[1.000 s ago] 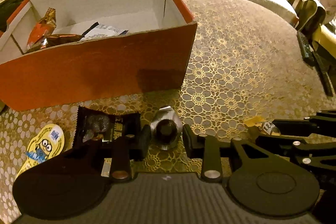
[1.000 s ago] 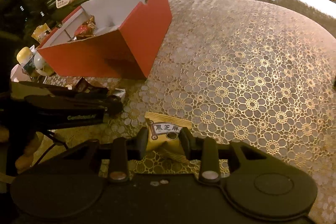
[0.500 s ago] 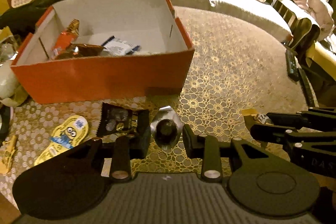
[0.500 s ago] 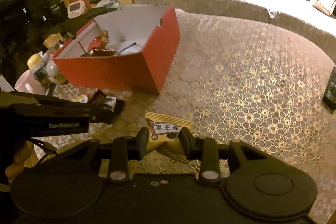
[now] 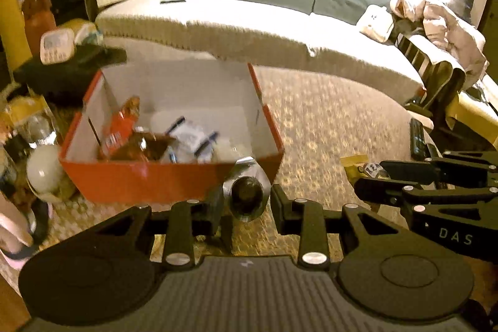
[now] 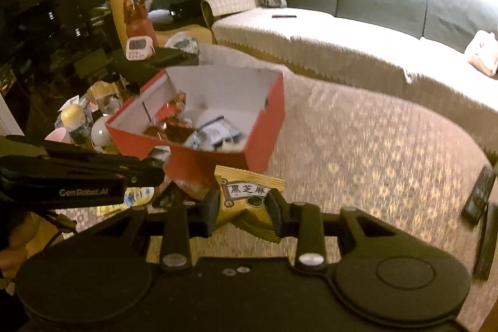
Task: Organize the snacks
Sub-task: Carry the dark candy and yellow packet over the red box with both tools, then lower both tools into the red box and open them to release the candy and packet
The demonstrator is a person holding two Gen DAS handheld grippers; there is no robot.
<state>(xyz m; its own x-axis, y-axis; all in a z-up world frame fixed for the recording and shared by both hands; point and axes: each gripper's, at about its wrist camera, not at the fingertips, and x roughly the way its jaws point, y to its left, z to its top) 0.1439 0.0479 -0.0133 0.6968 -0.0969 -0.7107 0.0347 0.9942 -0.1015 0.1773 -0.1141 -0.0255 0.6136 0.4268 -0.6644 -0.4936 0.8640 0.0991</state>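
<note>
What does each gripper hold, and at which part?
Left gripper: silver-wrapped snack, pinched at its sides. Right gripper: yellow sesame packet, pinched at its side edges.

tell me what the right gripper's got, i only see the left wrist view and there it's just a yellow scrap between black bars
Observer: The right gripper is shut on a yellow snack packet with a white label of dark characters.
Operator: is it over the box yet
Observer: Not yet. In the right wrist view the red box sits beyond the packet, farther from the camera.
Operator: anything left on the table on your side
Observer: Yes, a dark wrapper and a yellow and blue packet lie under the left gripper's arm, in front of the box.
</note>
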